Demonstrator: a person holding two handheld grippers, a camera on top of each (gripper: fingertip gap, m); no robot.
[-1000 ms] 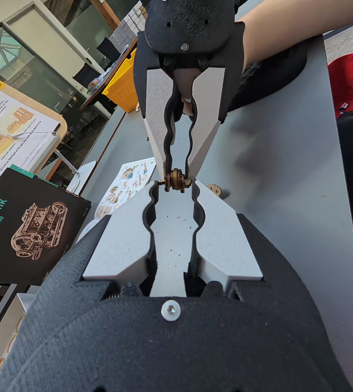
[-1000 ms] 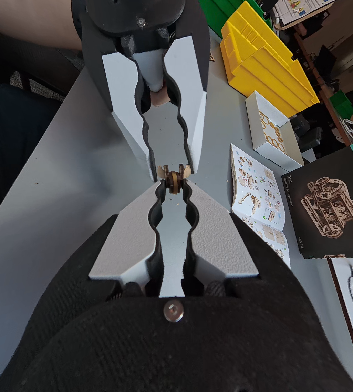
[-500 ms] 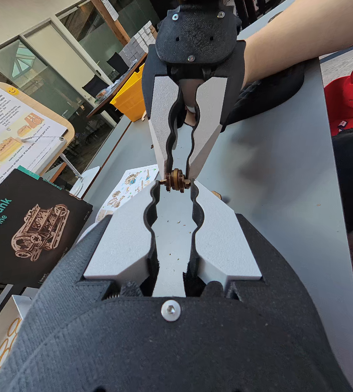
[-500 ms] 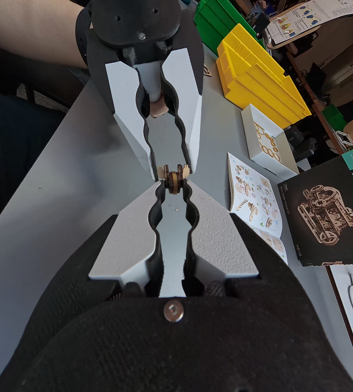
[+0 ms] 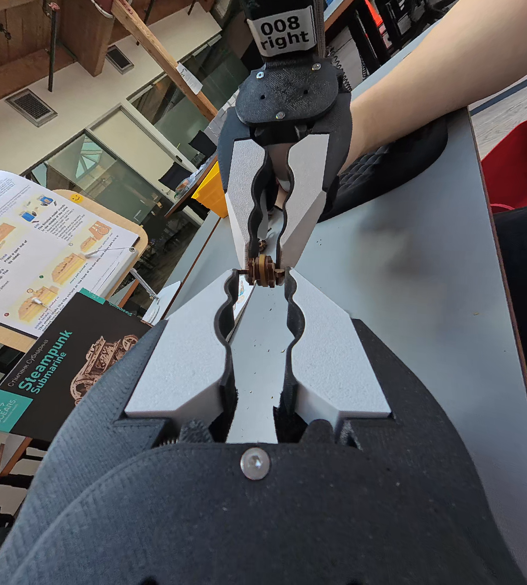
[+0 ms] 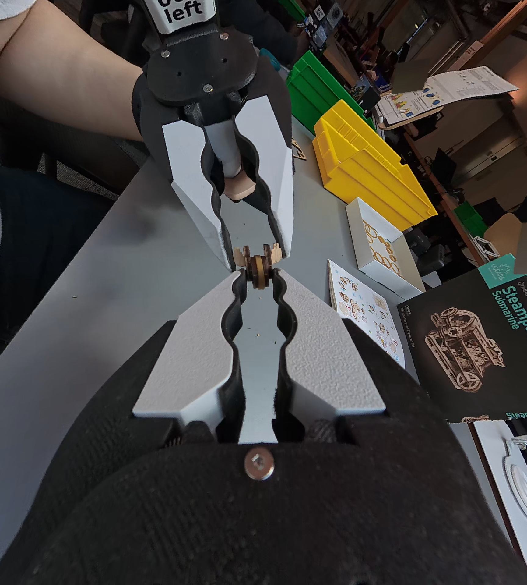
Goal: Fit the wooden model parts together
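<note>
A small wooden assembly (image 5: 260, 272) of dark discs on an axle, with pale toothed end pieces, hangs above the grey table (image 5: 398, 285). Both grippers meet on it tip to tip. My left gripper (image 5: 261, 273) is shut on its two outer ends. My right gripper (image 5: 266, 253) comes from the far side and is shut on the discs in the middle. In the right wrist view the assembly (image 6: 257, 269) sits between my right gripper (image 6: 259, 274) and the left gripper (image 6: 257, 256), whose fingertips press on the pale end pieces.
A black kit box (image 6: 477, 342), an open instruction booklet (image 6: 366, 313) and a white box of wooden rings (image 6: 382, 247) lie along one table edge. Yellow bins (image 6: 366, 177) and green bins (image 6: 316, 82) stand beyond. A clipboard sheet (image 5: 34, 243) stands off the table. Only a small space, under 4 cm, lies between the two pairs of fingers.
Both grippers have risen and tilted up together, farther from the table top. The assembly stays gripped between them, and the jaw gaps look the same.
</note>
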